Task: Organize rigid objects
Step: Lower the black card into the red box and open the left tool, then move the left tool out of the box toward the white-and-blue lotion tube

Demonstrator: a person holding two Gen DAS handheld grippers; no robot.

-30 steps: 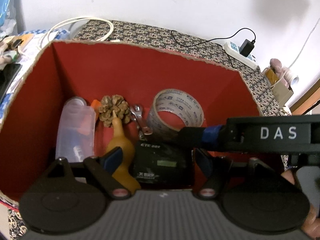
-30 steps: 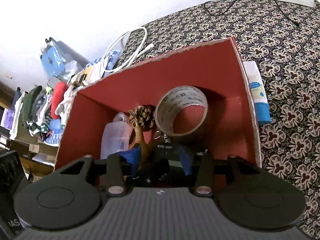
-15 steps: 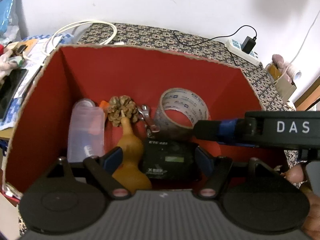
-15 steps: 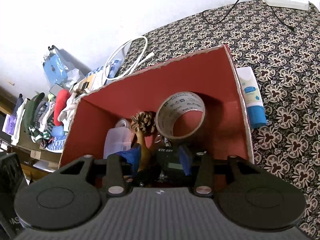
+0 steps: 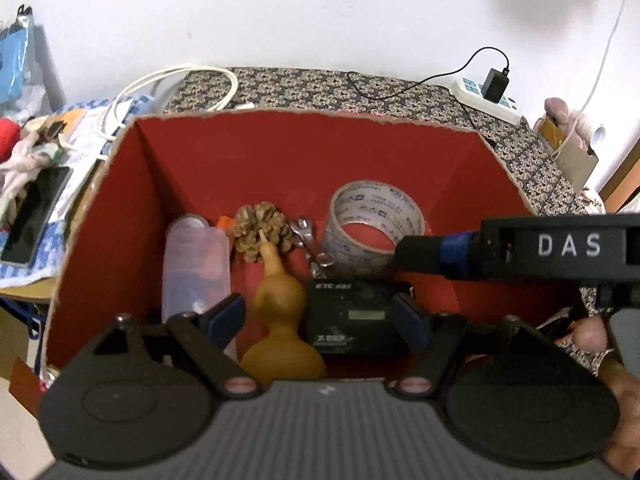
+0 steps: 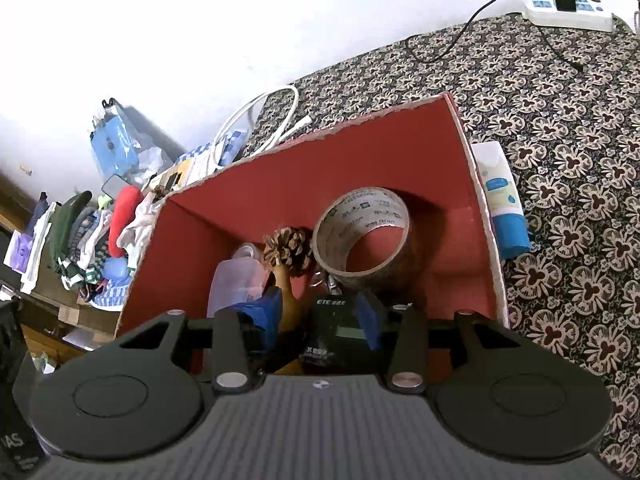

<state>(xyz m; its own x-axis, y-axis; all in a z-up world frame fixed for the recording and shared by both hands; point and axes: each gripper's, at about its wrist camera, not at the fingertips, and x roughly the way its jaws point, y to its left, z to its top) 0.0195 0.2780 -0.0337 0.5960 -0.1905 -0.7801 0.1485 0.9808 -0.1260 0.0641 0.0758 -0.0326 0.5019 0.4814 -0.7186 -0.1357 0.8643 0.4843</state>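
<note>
Since a second ago both cameras have pulled back a little from the red cardboard box (image 5: 280, 168), so more of its rim and the patterned cloth (image 6: 560, 128) around it shows. The left gripper (image 5: 320, 316) has just spread its jaws slightly and hangs released over the box with nothing pressed between its blue pads, while the right gripper (image 6: 316, 312) reaches in from the right, also unclenched. Beneath them lie a black ETC device (image 5: 352, 312) and a tan gourd (image 5: 280, 320); beyond sit a clear bottle (image 5: 192, 264), pine cone (image 5: 260, 228), metal clip (image 5: 308, 236) and upright tape roll (image 5: 372, 220), and a blue-capped tube (image 6: 502, 200) lies outside the right wall.
</note>
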